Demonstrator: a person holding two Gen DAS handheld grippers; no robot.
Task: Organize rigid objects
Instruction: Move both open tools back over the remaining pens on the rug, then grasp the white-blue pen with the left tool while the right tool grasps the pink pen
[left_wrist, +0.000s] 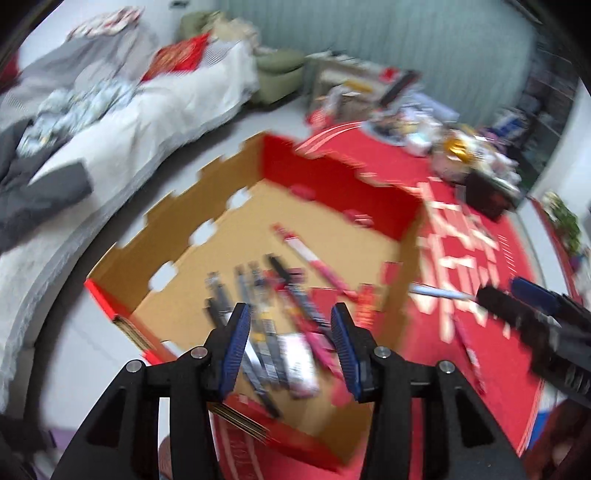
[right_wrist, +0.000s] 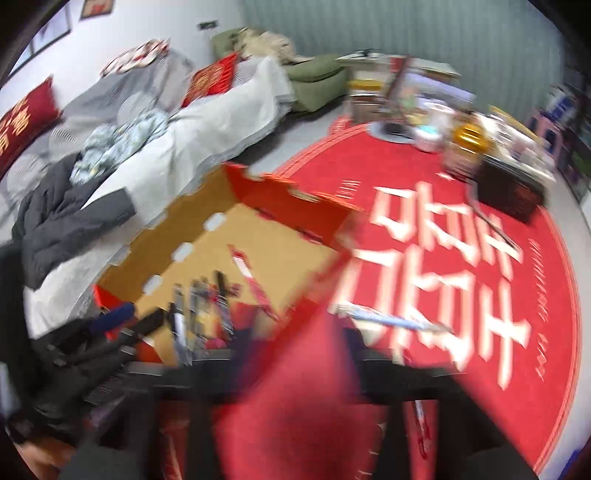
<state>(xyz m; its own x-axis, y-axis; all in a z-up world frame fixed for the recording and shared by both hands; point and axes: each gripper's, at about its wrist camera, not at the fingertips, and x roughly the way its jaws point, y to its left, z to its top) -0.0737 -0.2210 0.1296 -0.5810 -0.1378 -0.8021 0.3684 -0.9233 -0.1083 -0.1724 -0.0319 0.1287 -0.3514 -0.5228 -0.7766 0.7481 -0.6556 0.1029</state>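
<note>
A cardboard box (left_wrist: 207, 236), red outside and brown inside, stands open on the red rug. Several pens (left_wrist: 266, 317) lie side by side on its floor, with one pink pen (left_wrist: 314, 258) apart from them. My left gripper (left_wrist: 291, 312) hangs open over these pens with nothing between its blue pads. To the right, my right gripper (left_wrist: 513, 295) hovers above the rug. The right wrist view is blurred, but it shows the right gripper's (right_wrist: 295, 343) fingers spread wide and open. A light-blue pen (right_wrist: 388, 321) lies on the rug just beyond it. The left gripper (right_wrist: 136, 317) shows over the box's near corner (right_wrist: 110, 295).
A round red rug (right_wrist: 517, 295) with large white characters covers the floor. Another pen (left_wrist: 467, 343) lies on it beside the box. A black case (right_wrist: 513, 199) and a pile of clutter (left_wrist: 424, 125) sit at the rug's far edge. A sofa with bedding (left_wrist: 122, 110) runs along the left.
</note>
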